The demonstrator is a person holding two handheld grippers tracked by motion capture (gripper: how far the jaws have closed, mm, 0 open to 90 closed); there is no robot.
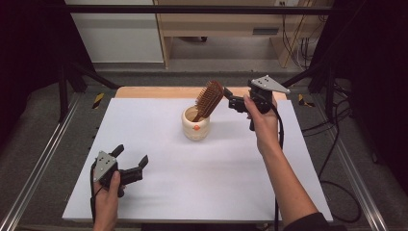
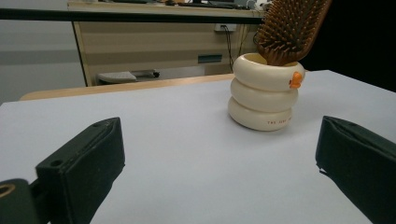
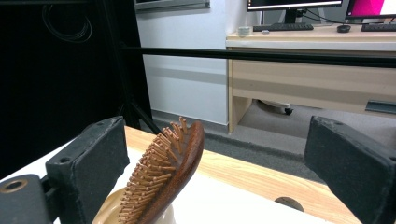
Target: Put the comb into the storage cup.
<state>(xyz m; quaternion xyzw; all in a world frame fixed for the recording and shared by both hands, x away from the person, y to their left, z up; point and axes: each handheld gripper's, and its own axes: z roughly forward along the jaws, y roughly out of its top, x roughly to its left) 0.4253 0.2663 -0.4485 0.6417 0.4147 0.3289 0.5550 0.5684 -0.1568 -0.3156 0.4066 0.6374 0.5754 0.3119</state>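
Observation:
A cream ringed cup (image 1: pixel 195 126) with an orange mark stands at the middle of the white table top. A brown wooden hairbrush (image 1: pixel 209 99) rests handle-down in it, its bristled head leaning up to the right. My right gripper (image 1: pixel 230 98) is raised just right of the brush head and is open. In the right gripper view the hairbrush (image 3: pixel 170 170) stands between the wide jaws, closer to the left one and touching neither. My left gripper (image 1: pixel 131 155) rests open near the front left; the cup (image 2: pixel 264 95) and hairbrush (image 2: pixel 292 28) stand well ahead of it.
The white table top (image 1: pixel 159 187) lies on a wooden board whose far edge (image 1: pixel 159 92) shows behind it. Black frame bars and metal rails run along both sides. A desk stands on the floor beyond, and cables hang at the right.

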